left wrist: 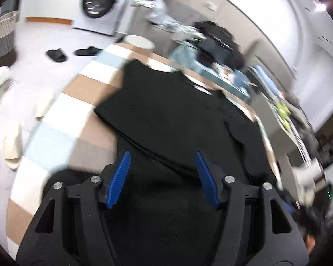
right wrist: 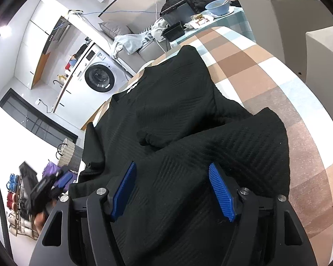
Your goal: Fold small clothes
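Black ribbed garment (right wrist: pixel 173 110) lies partly folded on checked tabletop (right wrist: pixel 266 73). Left gripper (left wrist: pixel 163 157) released, pads apart above cloth. Right gripper (right wrist: pixel 172 168) also spread, gripping nothing, over folded sleeve.

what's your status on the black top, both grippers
Left gripper open, nothing pinched. Right gripper open over the black top. Top part-folded on the checked cloth. Nothing in the way.

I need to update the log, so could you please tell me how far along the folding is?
Done: one sleeve of the black sweater lies folded across its body. In hand: nothing; the left claw and right claw are open above it. Left: the remaining folds.
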A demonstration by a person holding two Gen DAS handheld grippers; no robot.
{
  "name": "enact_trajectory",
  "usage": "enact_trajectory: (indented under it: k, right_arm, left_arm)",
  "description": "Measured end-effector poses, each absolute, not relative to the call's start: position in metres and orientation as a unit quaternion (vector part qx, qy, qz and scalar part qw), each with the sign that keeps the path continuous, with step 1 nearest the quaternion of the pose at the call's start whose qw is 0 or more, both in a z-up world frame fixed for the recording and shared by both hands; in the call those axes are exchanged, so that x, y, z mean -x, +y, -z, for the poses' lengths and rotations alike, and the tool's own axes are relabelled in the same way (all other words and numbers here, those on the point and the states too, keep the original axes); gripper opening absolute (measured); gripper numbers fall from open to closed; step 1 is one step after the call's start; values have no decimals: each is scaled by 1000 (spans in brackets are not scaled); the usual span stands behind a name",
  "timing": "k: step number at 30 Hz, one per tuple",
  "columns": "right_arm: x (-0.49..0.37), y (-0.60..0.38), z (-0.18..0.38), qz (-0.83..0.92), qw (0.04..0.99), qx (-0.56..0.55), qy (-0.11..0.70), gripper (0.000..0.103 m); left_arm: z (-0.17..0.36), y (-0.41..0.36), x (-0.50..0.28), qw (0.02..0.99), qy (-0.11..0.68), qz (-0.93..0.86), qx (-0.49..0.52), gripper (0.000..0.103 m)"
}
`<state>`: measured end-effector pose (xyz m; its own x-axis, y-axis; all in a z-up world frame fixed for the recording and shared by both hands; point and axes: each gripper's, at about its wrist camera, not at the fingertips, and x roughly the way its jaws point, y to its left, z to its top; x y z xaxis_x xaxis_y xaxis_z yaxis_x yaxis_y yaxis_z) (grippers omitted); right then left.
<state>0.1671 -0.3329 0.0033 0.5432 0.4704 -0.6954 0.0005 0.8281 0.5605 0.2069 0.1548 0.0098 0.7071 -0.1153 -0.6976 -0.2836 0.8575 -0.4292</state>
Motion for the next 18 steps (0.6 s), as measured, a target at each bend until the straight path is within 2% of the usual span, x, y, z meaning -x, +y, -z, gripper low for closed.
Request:
enact_trajectory:
  k: [7,8,10,11,12,13,18]
  right_arm:
    - [-163,-345,-2,-133,836,-267,460,69]
    - [-163,-347,-2,-130,836,-269,460,69]
    - [-164,-350,-1,-128,835,-273,460,69]
    - [-165,-351,0,-127,834,-274,461,69]
    - [-166,-351,0,-127,834,-275,462,69]
    - [-167,-351,1,-127,833,-275,463,69]
    - [-170,-349,1,-126,834,-271,464,69]
  left_arm:
    - [29,206,-255,847,434,-92,294,58]
    - [34,207,-260,842,442,-96,293,55]
    - [40,205,-264,843,438,-96,298,41]
    - [41,204,-265,847,429,-95,298,24]
    - [41,201,-265,852,422,-94,295,12]
    - [37,199,-266,861,410,-94,285,7]
    - [-1,169,-264,895,364,-93,239,5]
